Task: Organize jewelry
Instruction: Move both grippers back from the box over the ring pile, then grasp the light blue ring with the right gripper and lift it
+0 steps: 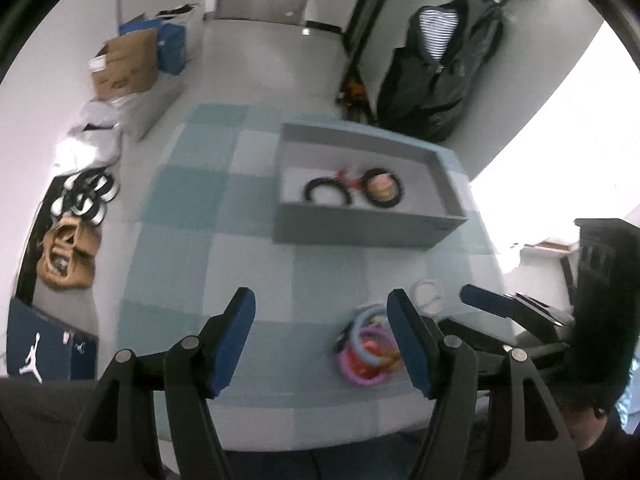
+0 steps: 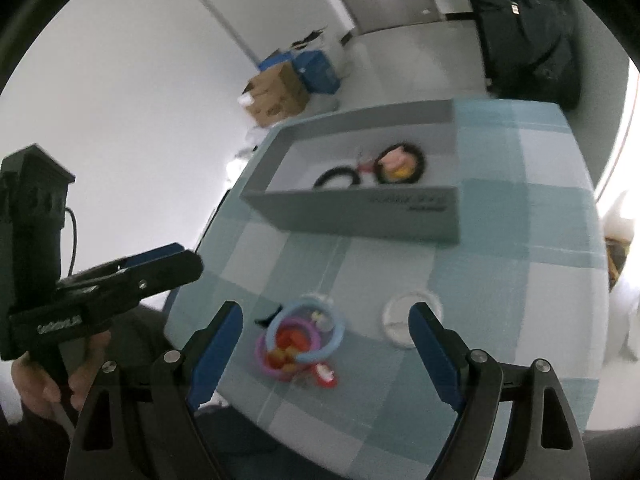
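Observation:
A grey box [image 1: 360, 228] [image 2: 352, 216] stands on the blue checked tablecloth and holds two black bracelets [image 1: 354, 190] [image 2: 370, 170] with a red piece between them. A pile of coloured bangles [image 1: 368, 346] [image 2: 300, 340], pink, light blue and red, lies near the table's front edge. A clear white ring [image 1: 427, 296] [image 2: 402, 320] lies to its right. My left gripper [image 1: 322, 344] is open and empty above the cloth, left of the pile. My right gripper [image 2: 326, 350] is open and empty, hovering over the pile and the ring; it also shows in the left wrist view [image 1: 492, 306].
The tablecloth [image 1: 208, 240] [image 2: 520, 240] covers a small table. On the floor are a cardboard box [image 1: 126, 66] [image 2: 276, 94], blue boxes, shoes [image 1: 86, 198] and a dark backpack [image 1: 440, 68]. The other handheld gripper [image 2: 120, 280] shows at the left of the right wrist view.

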The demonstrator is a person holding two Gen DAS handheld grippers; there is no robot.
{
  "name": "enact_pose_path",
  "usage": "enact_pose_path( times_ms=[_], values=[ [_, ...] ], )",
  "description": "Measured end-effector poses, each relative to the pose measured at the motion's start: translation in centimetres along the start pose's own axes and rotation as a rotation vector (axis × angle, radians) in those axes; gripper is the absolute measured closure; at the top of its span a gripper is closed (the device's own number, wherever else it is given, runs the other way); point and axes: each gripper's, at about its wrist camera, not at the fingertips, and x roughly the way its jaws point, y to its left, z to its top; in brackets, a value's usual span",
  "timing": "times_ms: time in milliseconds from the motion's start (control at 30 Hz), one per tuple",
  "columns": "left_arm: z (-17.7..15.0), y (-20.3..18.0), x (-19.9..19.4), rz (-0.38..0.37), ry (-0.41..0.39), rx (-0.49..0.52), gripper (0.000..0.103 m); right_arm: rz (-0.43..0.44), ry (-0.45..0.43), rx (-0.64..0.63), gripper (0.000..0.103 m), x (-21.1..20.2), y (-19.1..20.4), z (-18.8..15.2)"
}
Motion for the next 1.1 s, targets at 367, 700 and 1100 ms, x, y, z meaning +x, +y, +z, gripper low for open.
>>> enact_pose_path(
  times_ms=[367,700,1100],
  values=[
    [-1.2,3.1,0.3,-0.039,0.002,-0.06,0.03,-0.069,0.098,-0.117,0.018,4.2,2.9,-1.3],
    [-1.4,5.0,0.0,-0.03,-0.007,-0.101,0.03,-0.139,0.117,-0.203,0.023,6.0,4.4,-1.4],
    [-1.5,5.0,0.1,-0.009,0.0,-0.092,0.03,-0.126,0.103,-0.194,0.042,5.3,4.0,-1.2]
  ],
)
